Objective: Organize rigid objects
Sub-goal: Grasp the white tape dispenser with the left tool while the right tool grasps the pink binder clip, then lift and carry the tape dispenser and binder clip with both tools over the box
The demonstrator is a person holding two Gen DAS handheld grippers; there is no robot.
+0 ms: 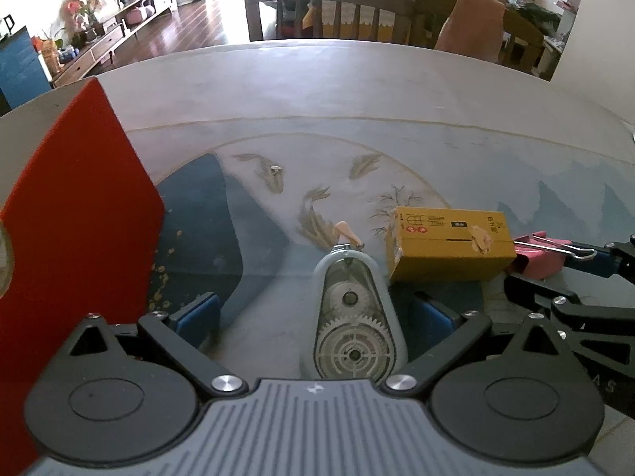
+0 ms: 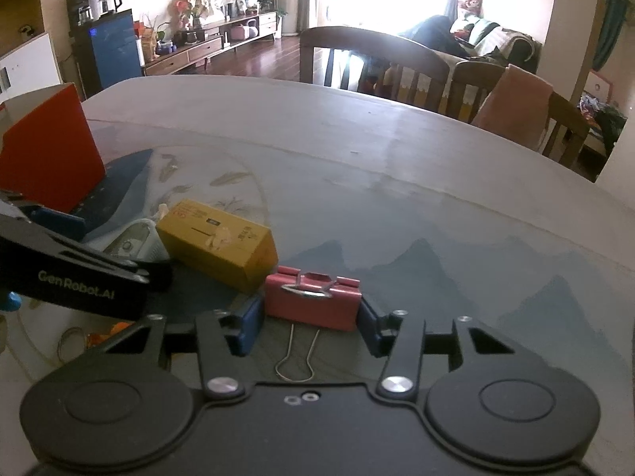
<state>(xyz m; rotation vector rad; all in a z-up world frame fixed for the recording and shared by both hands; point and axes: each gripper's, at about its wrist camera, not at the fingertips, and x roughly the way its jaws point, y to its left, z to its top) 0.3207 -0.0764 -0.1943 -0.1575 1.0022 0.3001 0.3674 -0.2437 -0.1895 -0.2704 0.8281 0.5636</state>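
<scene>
A grey correction-tape dispenser (image 1: pixel 353 317) lies on the table between the blue pads of my left gripper (image 1: pixel 319 303), which stands open around it with a wide gap on the left side. Just right of the dispenser lies a yellow carton (image 1: pixel 448 242), and a pink binder clip (image 1: pixel 535 256) rests against its right end. In the right wrist view the yellow carton (image 2: pixel 218 250) is left of the pink binder clip (image 2: pixel 313 301). My right gripper (image 2: pixel 309 309) is shut on the clip, a blue pad on each side. The clip's wire handle points back at the camera.
A tall red box (image 1: pixel 79 238) stands at the left, close to my left gripper's body (image 2: pixel 79 277). The printed table mat (image 1: pixel 357 127) stretches away to wooden chairs (image 2: pixel 369 59), one draped with a pink cloth (image 2: pixel 512 99). A ring and an orange item (image 2: pixel 91 337) lie near the front left.
</scene>
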